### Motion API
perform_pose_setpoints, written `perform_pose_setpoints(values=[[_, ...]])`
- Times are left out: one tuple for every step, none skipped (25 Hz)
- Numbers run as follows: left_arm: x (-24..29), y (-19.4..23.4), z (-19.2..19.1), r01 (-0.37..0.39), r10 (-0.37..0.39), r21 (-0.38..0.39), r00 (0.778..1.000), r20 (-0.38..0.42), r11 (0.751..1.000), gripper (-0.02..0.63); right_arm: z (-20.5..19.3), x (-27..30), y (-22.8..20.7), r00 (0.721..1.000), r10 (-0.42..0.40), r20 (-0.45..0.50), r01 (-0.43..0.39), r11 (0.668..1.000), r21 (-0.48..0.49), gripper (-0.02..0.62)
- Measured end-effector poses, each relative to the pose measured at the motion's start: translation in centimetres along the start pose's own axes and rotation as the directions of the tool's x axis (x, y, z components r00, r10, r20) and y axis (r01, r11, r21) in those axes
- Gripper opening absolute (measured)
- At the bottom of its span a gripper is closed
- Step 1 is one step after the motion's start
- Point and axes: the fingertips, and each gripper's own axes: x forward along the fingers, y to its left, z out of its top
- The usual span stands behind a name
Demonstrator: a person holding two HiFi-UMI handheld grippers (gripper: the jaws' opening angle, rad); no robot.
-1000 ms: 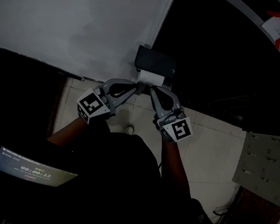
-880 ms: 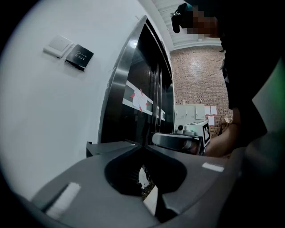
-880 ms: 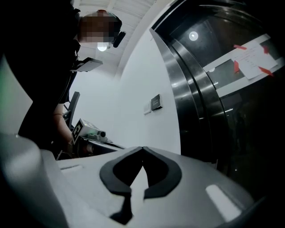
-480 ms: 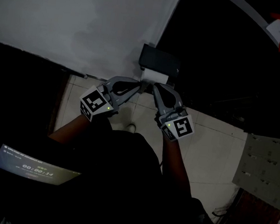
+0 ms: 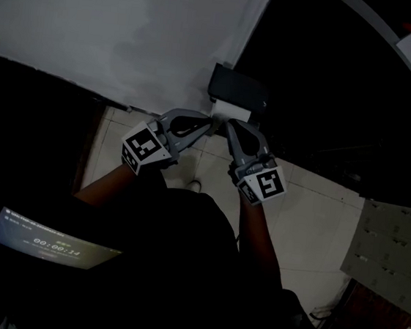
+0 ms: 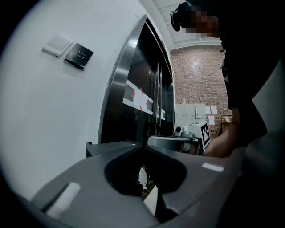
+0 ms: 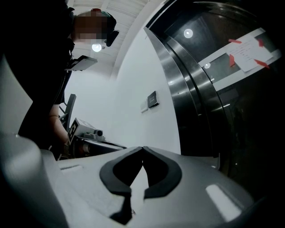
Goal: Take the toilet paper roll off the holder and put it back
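The white toilet paper roll point(image 5: 230, 111) sits under the black holder point(image 5: 237, 90), which is fixed at the edge of the white wall point(image 5: 133, 26) above the tiled floor point(image 5: 310, 216). Both tongs reach toward the roll, side by side, their tips just beside it. The left tongs point(image 5: 212, 124) are clenched tip to tip on nothing, and so are the right tongs point(image 5: 228, 124).
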Motion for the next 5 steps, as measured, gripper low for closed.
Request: perform_pose_setpoints(values=[[0.02,-0.09,-0.03,0.000,0.000,0.000,1.000,-0.001,1.000,0.005,-0.06,-0.01,0.08,1.000,0.003,0.001,-0.003,1.000,0.007,0.002],[0.05,-0.17,-0.07,0.000,0.000,0.001,1.000,-0.001,1.000,0.003,-0.11,-0.03,0.16,1.000,0.005,0.001,-0.005,1.000,0.013,0.002],[0.10,-0.22,-0.10,0.002,-0.002,0.001,1.000,-0.002,1.000,0.003,-0.14,-0.03,0.23,1.000,0.006,0.000,-0.006,1.000,0.017,0.002],[0.15,-0.26,-0.12,0.003,-0.003,0.002,1.000,-0.002,1.000,0.005,-0.17,-0.03,0.30,1.000,0.006,-0.003,-0.006,1.000,0.020,0.002],[0.19,-0.30,-0.14,0.005,-0.005,0.003,1.000,-0.002,1.000,0.005,-0.18,-0.02,0.38,1.000,0.006,-0.006,-0.006,1.000,0.023,0.002]])
